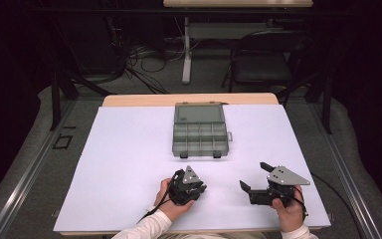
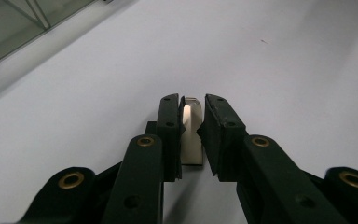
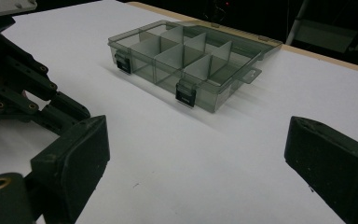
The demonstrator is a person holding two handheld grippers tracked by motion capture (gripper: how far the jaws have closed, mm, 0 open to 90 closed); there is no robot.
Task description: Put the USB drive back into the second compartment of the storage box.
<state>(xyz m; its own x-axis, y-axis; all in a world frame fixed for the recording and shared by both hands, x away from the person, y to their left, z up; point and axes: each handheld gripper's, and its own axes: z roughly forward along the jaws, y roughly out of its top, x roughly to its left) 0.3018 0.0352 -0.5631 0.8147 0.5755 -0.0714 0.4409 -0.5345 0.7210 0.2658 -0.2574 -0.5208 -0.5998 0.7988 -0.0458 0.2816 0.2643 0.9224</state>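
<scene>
My left gripper [image 1: 200, 187] rests low on the white sheet near the front edge, held by a hand. In the left gripper view its jaws [image 2: 193, 100] are shut on a small silver metal piece [image 2: 191, 140] that lies on the sheet. My right gripper [image 1: 253, 175] sits to its right, also hand-held, with its jaws [image 3: 200, 154] wide open and nothing between them. A smoky clear compartment box [image 1: 199, 152] lies open at the middle back of the sheet; its dividers show in the right gripper view [image 3: 154, 74], and the compartments look empty.
The white sheet [image 1: 129, 164] covers a wooden table whose far edge [image 1: 189, 98] shows behind the box. Beyond it stand a dark chair [image 1: 263, 59], a table leg and floor cables. The left gripper's linkage [image 3: 9, 93] shows at the left of the right gripper view.
</scene>
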